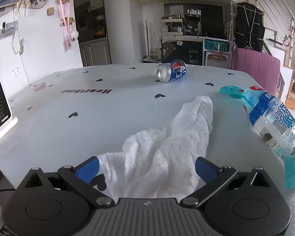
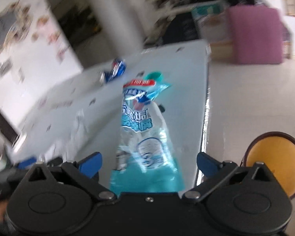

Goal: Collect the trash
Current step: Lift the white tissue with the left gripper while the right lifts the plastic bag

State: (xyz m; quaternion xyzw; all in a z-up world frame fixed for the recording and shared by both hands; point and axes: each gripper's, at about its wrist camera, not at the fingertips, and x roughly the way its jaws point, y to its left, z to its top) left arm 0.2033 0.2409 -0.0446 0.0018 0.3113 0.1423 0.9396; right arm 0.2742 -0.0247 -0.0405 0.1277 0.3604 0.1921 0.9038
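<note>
White, heart-printed table [image 1: 108,106] filled the left wrist view, a kitchen behind it. The left claw [image 1: 147,167] stood wide open, gripping nothing; a crumpled tissue [image 1: 167,145] lay between its fingers, running ahead. A can [image 1: 172,71] lay on its side far ahead, and a bag [image 1: 273,122] off to the right. This looked like the approach: closing on the tissue would come next.

Blurred, the right wrist view showed the right claw [image 2: 148,165] also wide open, empty. The bag [image 2: 141,133] lay between its fingers, stretching ahead near the table [image 2: 186,74] edge, the can [image 2: 116,69] beyond, left. Next it would need to pinch the bag.
</note>
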